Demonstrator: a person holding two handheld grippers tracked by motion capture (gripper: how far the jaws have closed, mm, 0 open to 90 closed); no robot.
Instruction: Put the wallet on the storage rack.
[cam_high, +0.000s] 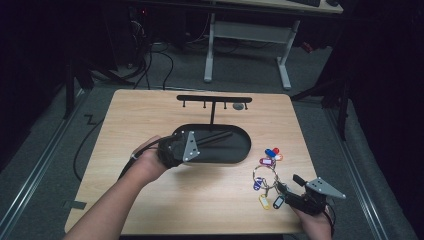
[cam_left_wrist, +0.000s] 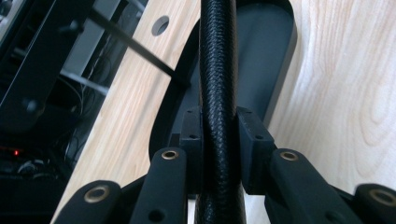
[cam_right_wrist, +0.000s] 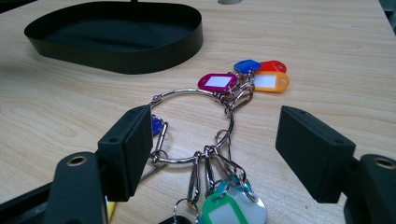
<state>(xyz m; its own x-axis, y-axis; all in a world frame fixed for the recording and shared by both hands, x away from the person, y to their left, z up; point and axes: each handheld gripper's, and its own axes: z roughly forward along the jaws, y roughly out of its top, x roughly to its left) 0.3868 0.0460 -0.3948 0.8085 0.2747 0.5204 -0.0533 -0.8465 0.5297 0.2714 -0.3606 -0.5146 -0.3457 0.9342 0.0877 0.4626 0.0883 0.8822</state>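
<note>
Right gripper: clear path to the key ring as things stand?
Probably yes. The right gripper has its jaws open on either side of the key ring, which lies flat on the table; nothing stands between them.

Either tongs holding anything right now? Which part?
The left tongs are shut on the black tray's wall, pads on either side of it. The right tongs are open around the key ring on the table, holding nothing.

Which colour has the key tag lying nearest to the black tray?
Blue, beside a red one; the right gripper view shows it best.
</note>
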